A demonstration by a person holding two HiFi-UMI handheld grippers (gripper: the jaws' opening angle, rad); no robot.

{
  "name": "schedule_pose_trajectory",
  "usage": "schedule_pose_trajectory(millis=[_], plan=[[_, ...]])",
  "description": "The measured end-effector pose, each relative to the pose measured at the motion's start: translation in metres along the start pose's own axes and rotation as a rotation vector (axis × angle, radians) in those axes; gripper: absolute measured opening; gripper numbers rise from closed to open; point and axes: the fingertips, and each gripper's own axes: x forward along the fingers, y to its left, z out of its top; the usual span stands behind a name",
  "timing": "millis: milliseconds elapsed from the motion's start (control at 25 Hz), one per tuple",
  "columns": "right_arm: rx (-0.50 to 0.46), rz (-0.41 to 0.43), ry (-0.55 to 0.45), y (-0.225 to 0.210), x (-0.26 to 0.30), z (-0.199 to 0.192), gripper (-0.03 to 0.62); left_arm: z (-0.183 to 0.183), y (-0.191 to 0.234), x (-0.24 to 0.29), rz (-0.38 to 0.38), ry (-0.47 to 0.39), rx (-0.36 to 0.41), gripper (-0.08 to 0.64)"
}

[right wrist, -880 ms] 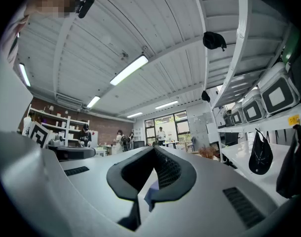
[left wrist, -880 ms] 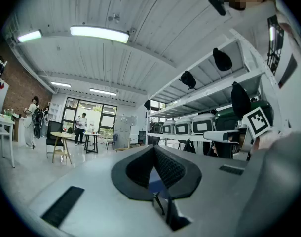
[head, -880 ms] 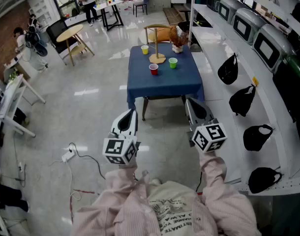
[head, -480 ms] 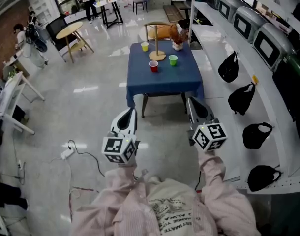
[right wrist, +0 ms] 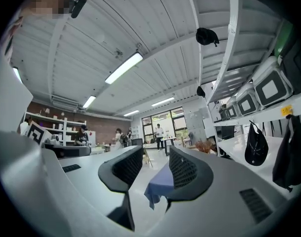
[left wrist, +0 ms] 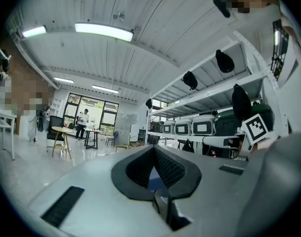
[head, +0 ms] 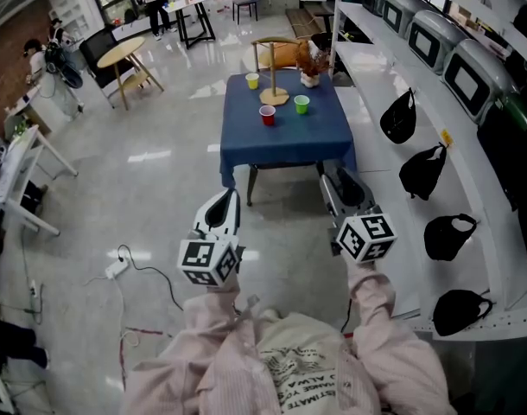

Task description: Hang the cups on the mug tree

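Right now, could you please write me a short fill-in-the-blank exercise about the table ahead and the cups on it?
1. The table wears a ___ cloth.
2. ___ cups stand on it.
3. The cup nearest the person is ___.
4. In the head view, the yellow cup stands to the ___ of the mug tree.

Missing words: blue; three; red; left.

Mug tree (head: 276, 98) stands toward the surface's (head: 285, 145) far edge, three cups (head: 267, 116) sit around its base, shelves (head: 377, 158) run along the right.
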Motion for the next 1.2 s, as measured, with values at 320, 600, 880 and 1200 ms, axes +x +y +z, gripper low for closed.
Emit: schedule_pose_trajectory(millis=[320, 600, 880, 1200], plan=[[0.033, -0.021, -0.001, -0.013, -0.003, -0.006, 0.230, -0.007, -0.008, 0.001, 0.016, 0.016, -0.013, -0.002], [0.033, -0.048, -0.019, -0.035, -0.010, -0.005, 0.233, -0.012, -0.022, 0.002, 0.025, 0.022, -0.005, -0.002], [0.038, -0.030, -0.001, -0.046, -0.013, -0.013, 0.232, -0.027, -0.032, 0.003, 0.056, 0.038, -0.027, -0.002], [0.064, -0.007, 0.022, -0.055, 0.006, -0.025, 0.232, -0.034, -0.024, 0.024, 0.061, 0.049, -0.040, -0.002]])
